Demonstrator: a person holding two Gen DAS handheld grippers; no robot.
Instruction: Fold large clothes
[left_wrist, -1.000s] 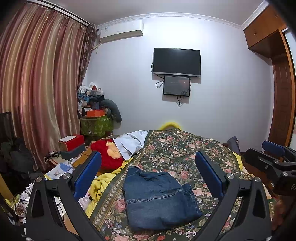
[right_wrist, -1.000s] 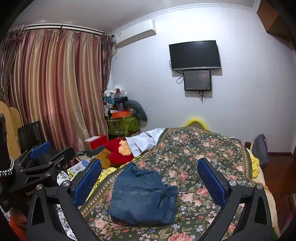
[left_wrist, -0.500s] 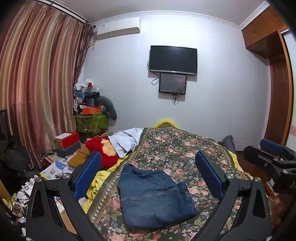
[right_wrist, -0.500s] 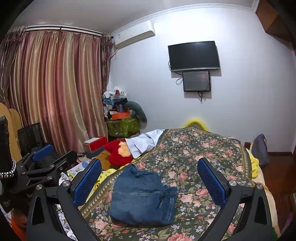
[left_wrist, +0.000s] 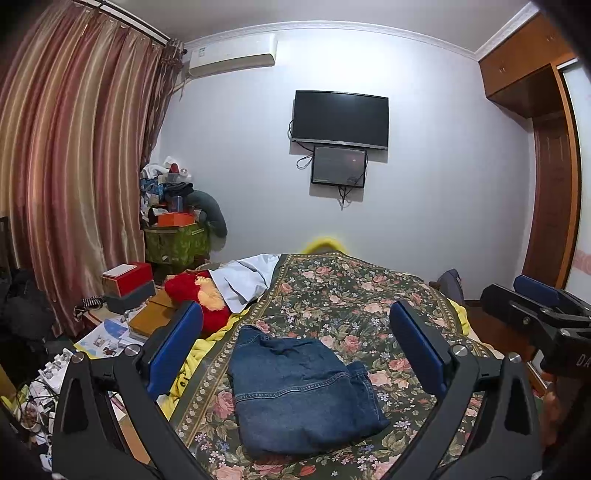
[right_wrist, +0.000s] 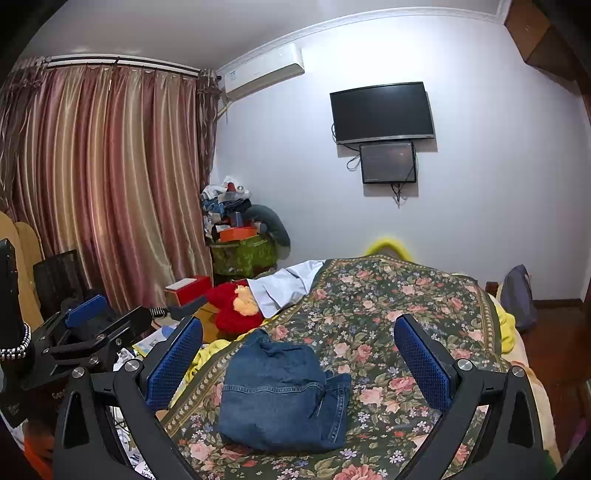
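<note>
Folded blue jeans (left_wrist: 299, 391) lie in a compact stack on the floral bedspread (left_wrist: 354, 295), near its front left edge; they also show in the right wrist view (right_wrist: 284, 391). My left gripper (left_wrist: 295, 350) is open and empty, held above and in front of the jeans. My right gripper (right_wrist: 295, 354) is open and empty too, at much the same height. Each gripper shows at the edge of the other's view: the right one (left_wrist: 543, 317) at the right, the left one (right_wrist: 88, 332) at the left.
A red plush toy (left_wrist: 195, 295) and a pale shirt (left_wrist: 247, 277) lie at the bed's left side. Boxes, papers and cables clutter the floor on the left (left_wrist: 122, 317). A striped curtain (left_wrist: 66, 184) hangs left; a wardrobe (left_wrist: 546, 184) stands right. A TV (left_wrist: 340, 118) hangs on the far wall.
Both grippers have drifted slightly up and back from the jeans; the left view has tilted a little. The jeans have not moved. Both grippers stay open.
</note>
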